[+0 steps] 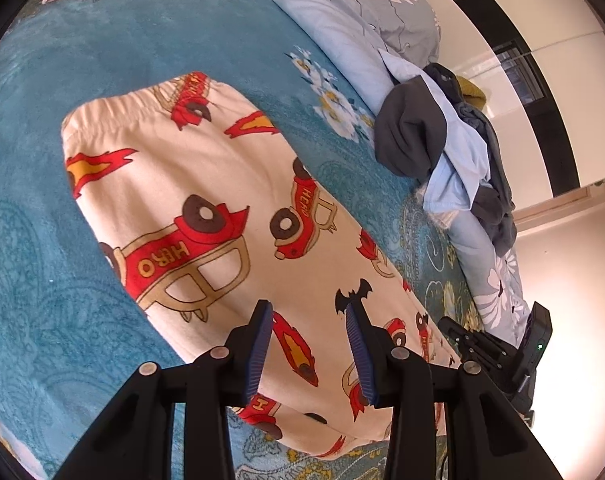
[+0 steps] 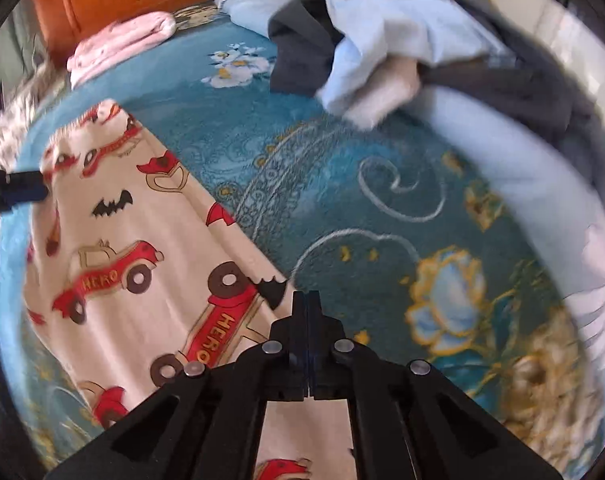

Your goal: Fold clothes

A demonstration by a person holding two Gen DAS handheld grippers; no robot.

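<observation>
Pants, cream cotton w/ red fire-truck print point(image 1: 206, 200), lie flat on teal patterned blanket point(image 1: 102, 52), prob smoothed for folding. L gripper point(image 1: 308, 320) hovers above the fabric, jaws spread, nothing between. R gripper point(image 2: 307, 300) jaws pressed together at pants' edge; can't tell if cloth is pinched. Unfolded grey/blue clothes pile point(image 2: 382, 48) well apart.

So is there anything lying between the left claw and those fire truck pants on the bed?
Nothing visible. The left claw hangs open directly over the cream fire truck pants, with no other cloth across them. The pile of grey and blue clothes sits off to the side on the blue blanket.
</observation>
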